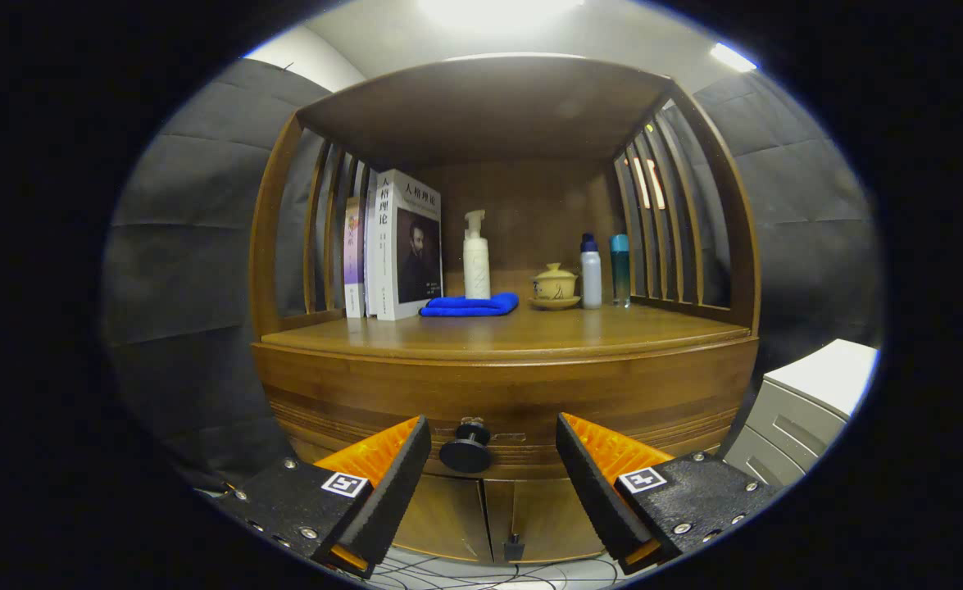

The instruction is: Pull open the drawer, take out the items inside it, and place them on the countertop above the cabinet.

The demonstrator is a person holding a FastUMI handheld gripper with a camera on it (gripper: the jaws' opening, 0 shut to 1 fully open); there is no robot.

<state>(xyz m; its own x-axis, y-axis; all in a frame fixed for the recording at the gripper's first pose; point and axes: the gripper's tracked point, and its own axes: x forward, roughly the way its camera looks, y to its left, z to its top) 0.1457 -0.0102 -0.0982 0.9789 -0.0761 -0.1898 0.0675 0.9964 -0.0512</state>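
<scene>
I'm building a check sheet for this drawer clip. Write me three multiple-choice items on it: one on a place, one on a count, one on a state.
1. Where is the drawer knob in relation to the gripper?
A. Between the fingers, with a gap on each side
B. Far beyond them, up on the countertop
C. Clamped by both fingers

2. How many bottles stand just beside the lidded cup, on the slatted side away from the books?
A. None
B. Two
C. Five

3. What state is the drawer in?
A. Pulled fully out
B. Removed
C. Closed

Answers:
1 A: the knob sits in the gap between the spread fingers, neither pressing it.
2 B: a white bottle and a teal bottle stand there.
3 C: the drawer front lies flush under the countertop.
</scene>
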